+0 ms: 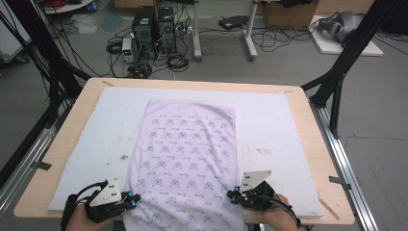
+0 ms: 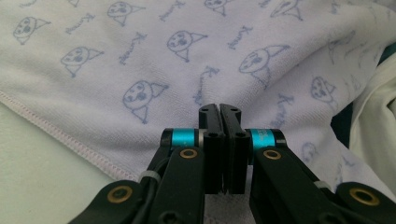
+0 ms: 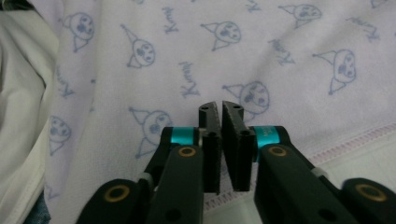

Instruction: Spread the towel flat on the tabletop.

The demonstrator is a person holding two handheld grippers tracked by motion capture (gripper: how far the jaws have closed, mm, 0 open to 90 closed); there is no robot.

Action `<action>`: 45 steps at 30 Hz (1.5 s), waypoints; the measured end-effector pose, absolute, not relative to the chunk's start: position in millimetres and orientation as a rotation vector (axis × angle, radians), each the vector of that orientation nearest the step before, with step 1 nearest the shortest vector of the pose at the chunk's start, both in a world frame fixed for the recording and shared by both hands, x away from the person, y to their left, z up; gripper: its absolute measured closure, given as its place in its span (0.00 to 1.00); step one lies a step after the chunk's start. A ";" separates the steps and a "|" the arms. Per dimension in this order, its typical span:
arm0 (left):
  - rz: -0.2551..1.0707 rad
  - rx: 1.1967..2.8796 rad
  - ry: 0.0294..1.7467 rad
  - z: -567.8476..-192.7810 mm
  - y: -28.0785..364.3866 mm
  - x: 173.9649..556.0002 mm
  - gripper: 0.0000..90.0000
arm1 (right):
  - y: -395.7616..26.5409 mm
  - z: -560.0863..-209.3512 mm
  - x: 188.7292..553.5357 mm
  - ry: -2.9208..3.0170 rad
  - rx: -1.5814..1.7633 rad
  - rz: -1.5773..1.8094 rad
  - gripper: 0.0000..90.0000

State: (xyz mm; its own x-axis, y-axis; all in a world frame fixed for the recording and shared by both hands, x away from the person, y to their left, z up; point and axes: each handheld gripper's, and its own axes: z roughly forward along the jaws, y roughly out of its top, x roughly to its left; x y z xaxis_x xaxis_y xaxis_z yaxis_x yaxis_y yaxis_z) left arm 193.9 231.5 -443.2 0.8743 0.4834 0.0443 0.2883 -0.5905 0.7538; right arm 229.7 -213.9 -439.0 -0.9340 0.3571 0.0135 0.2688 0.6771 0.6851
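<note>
A white towel (image 1: 187, 144) printed with small blue cartoon heads lies flat on the white mat (image 1: 96, 130), and its near end hangs over the table's front edge. My left gripper (image 1: 136, 197) rests at the towel's near left edge, jaws pressed together. In the left gripper view, the left gripper (image 2: 219, 108) lies on the towel (image 2: 140, 56), just inside its stitched hem. My right gripper (image 1: 231, 195) sits at the near right edge, also shut. The right gripper (image 3: 220, 106) rests on the towel (image 3: 261, 51) near its hem. Whether either pinches cloth I cannot tell.
The mat covers most of a wooden table (image 1: 79, 103). Black frame legs (image 1: 337, 82) stand at both sides. Computers (image 1: 154, 31) and cables lie on the floor beyond the far edge. Pale cloth (image 3: 18, 93) hangs beside the towel's near end.
</note>
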 end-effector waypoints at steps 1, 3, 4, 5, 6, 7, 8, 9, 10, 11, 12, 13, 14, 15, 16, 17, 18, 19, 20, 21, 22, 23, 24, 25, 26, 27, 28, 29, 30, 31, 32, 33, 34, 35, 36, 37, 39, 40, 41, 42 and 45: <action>0.310 2.236 0.554 -442.9 233.1 192.4 0.98 | -213.7 -438.6 228.9 2.771 0.510 1.098 0.97; 0.301 2.216 0.562 -441.9 237.1 188.5 0.98 | -214.4 -438.6 226.6 2.795 0.488 1.115 0.97; 0.298 2.208 0.565 -441.0 238.8 187.3 0.97 | -215.5 -438.2 226.0 2.799 0.497 1.122 0.93; 0.297 2.210 0.572 -439.9 239.7 187.3 0.94 | -217.7 -436.9 227.0 2.804 0.513 1.136 0.89; 0.307 2.211 0.585 -439.0 240.0 188.3 0.85 | -220.9 -434.3 229.7 2.792 0.527 1.147 0.86; 0.316 2.209 0.594 -437.6 241.1 190.6 0.75 | -224.6 -430.5 233.8 2.766 0.548 1.142 0.83; 0.312 2.194 0.607 -435.9 242.2 194.2 0.71 | -227.7 -426.0 239.6 2.737 0.576 1.145 0.81; 0.318 2.181 0.627 -433.6 243.5 198.7 0.67 | -230.0 -420.9 246.3 2.711 0.590 1.152 0.79; 0.331 2.154 0.653 -431.1 244.8 205.3 0.61 | -231.0 -416.1 253.7 2.688 0.606 1.156 0.78; 0.334 2.132 0.673 -429.0 245.9 211.4 0.57 | -231.2 -410.7 263.8 2.679 0.631 1.156 0.77; 0.336 2.113 0.692 -427.6 246.8 218.1 0.56 | -231.0 -407.5 272.3 2.668 0.649 1.164 0.75; 0.343 2.099 0.708 -426.9 247.0 223.6 0.54 | -230.7 -405.4 281.7 2.653 0.666 1.174 0.74; 0.351 2.090 0.727 -426.3 246.7 231.2 0.52 | -230.0 -404.0 288.6 2.647 0.690 1.170 0.72; 0.351 2.080 0.745 -426.5 245.5 239.0 0.50 | -229.2 -402.3 297.6 2.638 0.712 1.171 0.72; 0.360 2.072 0.763 -427.2 243.7 247.7 0.49 | -228.2 -401.3 306.3 2.627 0.724 1.176 0.72; 0.370 2.071 0.770 -428.2 242.1 252.1 0.49 | -226.5 -399.8 315.4 2.609 0.735 1.155 0.71; 0.381 2.072 0.780 -430.1 239.3 256.8 0.49 | -225.3 -399.3 320.1 2.597 0.749 1.155 0.71; 0.399 2.088 0.785 -432.5 236.1 261.1 0.49 | -224.0 -399.6 325.8 2.590 0.747 1.161 0.71; 0.401 2.096 0.783 -434.2 234.5 263.1 0.49 | -221.9 -401.8 331.5 2.590 0.748 1.143 0.72; 0.399 2.099 0.788 -436.7 232.2 264.8 0.50 | -220.9 -404.2 334.8 2.598 0.751 1.135 0.73; 0.395 2.108 0.787 -438.4 231.0 266.0 0.50 | -219.8 -408.7 339.5 2.612 0.767 1.133 0.73; 0.399 2.111 0.793 -439.9 229.5 266.2 0.50 | -218.5 -413.7 343.8 2.627 0.785 1.112 0.72; 0.403 2.118 0.791 -440.9 228.7 266.6 0.50 | -216.9 -418.2 346.8 2.644 0.806 1.089 0.72; 0.403 2.123 0.790 -441.6 228.3 266.9 0.50 | -215.4 -422.1 349.7 2.654 0.814 1.079 0.71; 0.401 2.127 0.789 -442.2 228.4 267.3 0.50 | -214.0 -425.0 351.8 2.661 0.817 1.065 0.71; 0.396 2.126 0.790 -443.0 228.5 267.8 0.50 | -213.0 -427.3 353.1 2.657 0.824 1.058 0.72; 0.391 2.124 0.791 -443.8 228.5 268.1 0.50 | -212.1 -430.3 354.4 2.658 0.835 1.062 0.76; 0.383 2.127 0.792 -444.5 228.6 268.5 0.51 | -211.2 -432.1 354.9 2.666 0.833 1.051 0.81; 0.379 2.131 0.792 -445.4 228.7 268.7 0.52 | -209.8 -434.7 354.7 2.677 0.828 1.024 0.86; 0.373 2.134 0.792 -446.4 228.6 268.5 0.52 | -209.0 -436.5 353.8 2.673 0.816 1.034 0.93; 0.376 2.142 0.793 -447.7 228.9 268.1 0.53 | -208.6 -437.3 352.3 2.685 0.793 1.062 0.98; 0.375 2.140 0.789 -448.2 229.4 267.6 0.52 | -205.8 -437.0 349.0 2.682 0.747 1.041 0.98; 0.373 2.129 0.796 -448.3 230.5 267.0 0.52 | -204.8 -435.9 348.0 2.690 0.724 1.035 0.98; 0.371 2.126 0.800 -448.3 231.2 266.8 0.52 | -205.5 -433.0 349.1 2.691 0.710 1.052 0.94; 0.369 2.120 0.802 -448.2 231.9 267.0 0.52 | -206.9 -430.4 351.2 2.673 0.727 1.070 0.90; 0.367 2.120 0.804 -448.0 232.6 267.4 0.52 | -209.9 -425.2 356.6 2.629 0.767 1.092 0.88; 0.363 2.102 0.809 -446.6 234.1 268.8 0.52 | -212.2 -418.4 368.4 2.590 0.803 1.095 0.83; 0.362 2.091 0.813 -444.9 235.6 270.7 0.53 | -212.1 -414.8 376.3 2.577 0.813 1.079 0.83; 0.363 2.079 0.817 -443.6 236.6 272.4 0.54 | -211.5 -411.3 386.6 2.561 0.814 1.066 0.82; 0.366 2.057 0.827 -441.0 237.3 276.8 0.55 | -210.9 -409.8 393.0 2.560 0.820 1.062 0.82; 0.391 2.034 0.843 -433.2 237.6 292.2 0.58 | -206.8 -407.4 420.1 2.547 0.826 1.010 0.78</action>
